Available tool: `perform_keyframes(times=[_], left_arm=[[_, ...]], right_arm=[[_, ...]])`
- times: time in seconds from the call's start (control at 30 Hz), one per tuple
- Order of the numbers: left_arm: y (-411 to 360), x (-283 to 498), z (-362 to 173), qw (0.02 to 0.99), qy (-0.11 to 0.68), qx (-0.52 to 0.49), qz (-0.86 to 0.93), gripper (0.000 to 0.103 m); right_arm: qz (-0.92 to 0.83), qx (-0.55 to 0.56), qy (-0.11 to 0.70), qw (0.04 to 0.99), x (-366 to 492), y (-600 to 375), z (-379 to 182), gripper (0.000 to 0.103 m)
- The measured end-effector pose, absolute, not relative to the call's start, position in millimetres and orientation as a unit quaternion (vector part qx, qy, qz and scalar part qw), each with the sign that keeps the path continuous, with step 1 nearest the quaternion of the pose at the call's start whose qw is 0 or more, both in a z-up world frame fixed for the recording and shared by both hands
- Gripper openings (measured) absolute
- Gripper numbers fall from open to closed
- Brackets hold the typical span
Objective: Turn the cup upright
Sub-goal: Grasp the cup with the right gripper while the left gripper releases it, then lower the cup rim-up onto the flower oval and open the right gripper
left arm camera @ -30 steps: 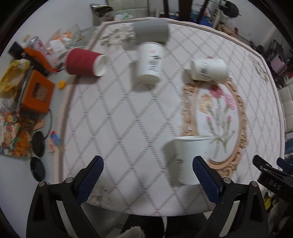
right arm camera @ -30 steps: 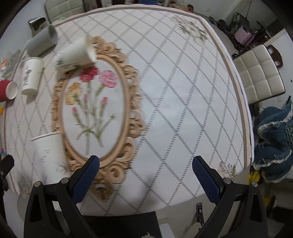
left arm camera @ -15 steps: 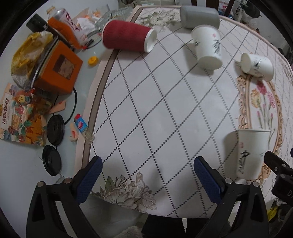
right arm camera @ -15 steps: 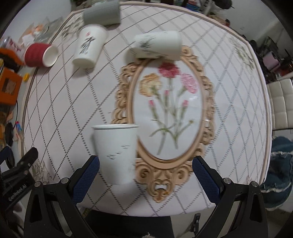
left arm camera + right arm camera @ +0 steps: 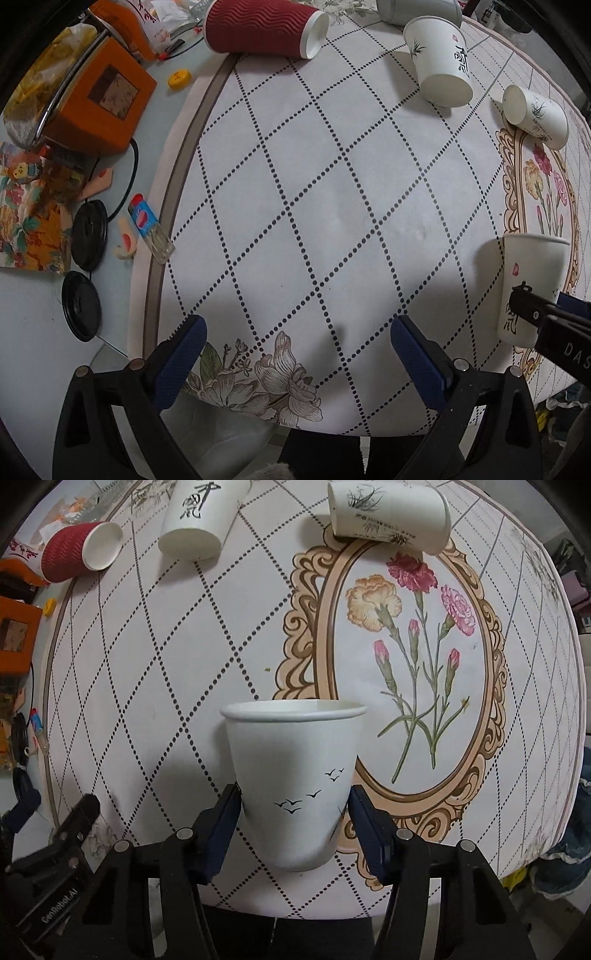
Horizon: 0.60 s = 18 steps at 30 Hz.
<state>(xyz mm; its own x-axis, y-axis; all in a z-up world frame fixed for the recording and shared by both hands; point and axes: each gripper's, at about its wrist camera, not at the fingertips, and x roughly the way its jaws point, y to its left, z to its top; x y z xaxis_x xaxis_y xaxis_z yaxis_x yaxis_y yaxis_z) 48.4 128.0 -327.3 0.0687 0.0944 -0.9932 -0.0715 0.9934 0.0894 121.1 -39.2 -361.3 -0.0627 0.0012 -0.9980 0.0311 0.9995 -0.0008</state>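
A white paper cup with small black birds stands upright on the tablecloth near the front edge. My right gripper is shut on its lower half, a blue pad against each side. The same cup shows at the right of the left wrist view, partly behind the right gripper's black body. My left gripper is open and empty over the cloth's front edge, left of that cup. A red ribbed cup, a white cup with black script and another white cup lie on their sides farther back.
A grey cup lies at the far edge. Left of the cloth are an orange box, two black lids, a small bottle and a yellow cap. The cloth has a floral oval medallion.
My right gripper moved in around the upright white cup and closed on it. My left gripper swung left and lower, so the cup now sits at its far right.
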Motion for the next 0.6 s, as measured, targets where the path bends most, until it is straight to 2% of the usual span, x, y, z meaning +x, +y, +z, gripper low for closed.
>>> perform_keyframes(times=[0.3,0.6], left_arm=[[130.4,54.5,-332.8,0.718,0.695,-0.005,0.044,0.102],[115.3,91.9,-336.1,0.709,0.705,-0.010,0.026,0.102]], right_arm=[[-0.008,0.064,0.698,0.713,118.5,-69.9,-339.9,0.061],[-0.027,0.093,0.593,0.799,131.2,-99.6,-303.9,0.061]])
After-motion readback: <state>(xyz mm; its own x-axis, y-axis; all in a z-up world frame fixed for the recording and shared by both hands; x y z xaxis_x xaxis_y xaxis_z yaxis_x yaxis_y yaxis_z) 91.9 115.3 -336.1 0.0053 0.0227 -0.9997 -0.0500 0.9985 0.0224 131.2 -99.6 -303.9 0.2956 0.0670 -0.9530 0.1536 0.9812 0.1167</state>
